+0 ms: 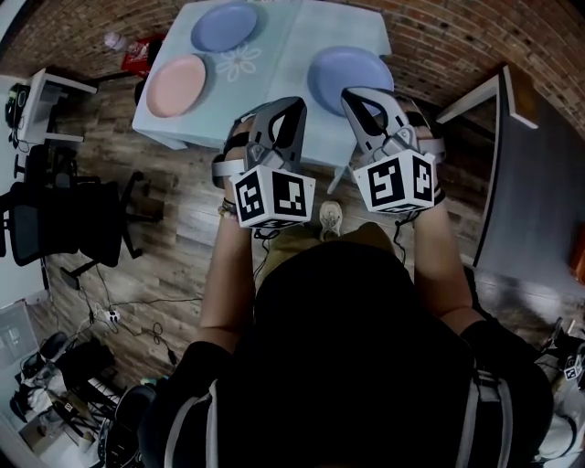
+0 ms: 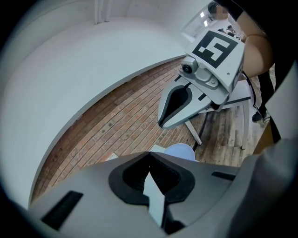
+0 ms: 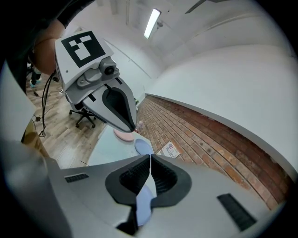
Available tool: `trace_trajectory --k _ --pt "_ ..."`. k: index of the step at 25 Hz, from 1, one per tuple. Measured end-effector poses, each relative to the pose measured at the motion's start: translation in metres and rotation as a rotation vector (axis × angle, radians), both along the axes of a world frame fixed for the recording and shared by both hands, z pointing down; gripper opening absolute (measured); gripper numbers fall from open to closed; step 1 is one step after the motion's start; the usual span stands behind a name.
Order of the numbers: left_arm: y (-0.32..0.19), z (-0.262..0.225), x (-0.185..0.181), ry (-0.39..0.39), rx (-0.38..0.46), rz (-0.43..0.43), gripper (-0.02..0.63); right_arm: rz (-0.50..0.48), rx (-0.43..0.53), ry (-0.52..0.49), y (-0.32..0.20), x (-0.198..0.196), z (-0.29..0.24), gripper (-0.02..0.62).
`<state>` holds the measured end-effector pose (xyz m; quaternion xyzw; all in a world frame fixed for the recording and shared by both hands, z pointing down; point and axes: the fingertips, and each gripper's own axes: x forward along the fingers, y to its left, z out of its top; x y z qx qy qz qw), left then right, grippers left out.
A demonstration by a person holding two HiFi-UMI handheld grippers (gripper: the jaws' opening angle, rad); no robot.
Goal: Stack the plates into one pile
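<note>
Pale blue worktop [image 1: 320,27] with three plates on it, all lying flat and apart from each other. The far blue plate [image 1: 225,26] sits at the back. The pink plate [image 1: 176,85] is on the left side. The near blue plate [image 1: 340,69] is on the right side, close to the front edge.

The person holds both grippers side by side over the front of the worktop. The left gripper [image 1: 277,108] points at the bare spot between the pink plate and the near blue plate. Its jaws are closed tight, tip against tip, with nothing in them. Only a strip of worktop shows past them.

The right gripper [image 1: 364,95] has its tip over the front edge of the near blue plate in the head view. Its jaws are closed too – and empty. In the right gripper view that blue plate shows just below the jaws, not between them. No plate is touched.
</note>
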<state>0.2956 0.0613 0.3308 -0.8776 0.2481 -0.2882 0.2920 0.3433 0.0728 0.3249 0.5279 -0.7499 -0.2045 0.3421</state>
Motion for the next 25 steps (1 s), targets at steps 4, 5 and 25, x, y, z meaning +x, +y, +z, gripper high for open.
trace_trajectory --k 4,5,25 --pt "-0.006 0.002 0.006 -0.007 0.0 0.005 0.023 0.01 -0.01 0.002 -0.006 0.009 0.003 0.037" --pt "-0.007 0.002 0.009 -0.007 0.001 0.007 0.023 0.014 -0.011 0.002 -0.007 0.012 0.004 0.037" --pt "-0.011 0.022 0.011 -0.017 -0.044 -0.019 0.023 -0.026 -0.267 0.05 -0.026 0.019 0.107 0.169"
